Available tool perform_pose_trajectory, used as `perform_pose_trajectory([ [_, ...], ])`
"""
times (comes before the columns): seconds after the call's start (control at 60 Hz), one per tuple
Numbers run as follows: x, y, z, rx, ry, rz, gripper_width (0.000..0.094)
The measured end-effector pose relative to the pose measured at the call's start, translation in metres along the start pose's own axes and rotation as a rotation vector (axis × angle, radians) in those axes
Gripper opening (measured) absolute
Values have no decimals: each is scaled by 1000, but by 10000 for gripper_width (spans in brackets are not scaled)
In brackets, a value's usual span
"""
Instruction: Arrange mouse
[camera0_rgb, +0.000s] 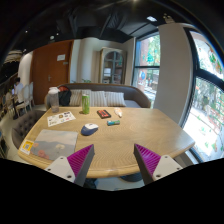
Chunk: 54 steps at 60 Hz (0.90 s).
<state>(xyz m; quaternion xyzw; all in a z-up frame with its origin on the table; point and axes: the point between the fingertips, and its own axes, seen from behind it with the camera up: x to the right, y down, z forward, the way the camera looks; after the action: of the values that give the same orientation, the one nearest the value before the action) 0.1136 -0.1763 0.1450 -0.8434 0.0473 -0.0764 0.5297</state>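
Spanning most of the view, the wooden surface (140, 135) carries a magazine (50, 146) near the left finger. The hand-held gripper (114, 161) hangs open, nothing between its fingers. Beyond them stands a green can (85, 103), and nearer, mid-surface, lies the mouse (90, 128).

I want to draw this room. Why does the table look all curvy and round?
In the gripper view, the wide-angle lens bends straight edges, so the table bulges; the mouse looks tiny beyond the open hand-held gripper; daylight glares at the windows.
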Motion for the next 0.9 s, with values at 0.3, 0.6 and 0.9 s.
perform_pose_trajectory([
  [0.3,-50,5,64,-4,-98,-11,823],
  [0.6,-127,28,199,-128,-278,-9,849],
  [0.9,-156,28,268,-197,-274,18,843],
])
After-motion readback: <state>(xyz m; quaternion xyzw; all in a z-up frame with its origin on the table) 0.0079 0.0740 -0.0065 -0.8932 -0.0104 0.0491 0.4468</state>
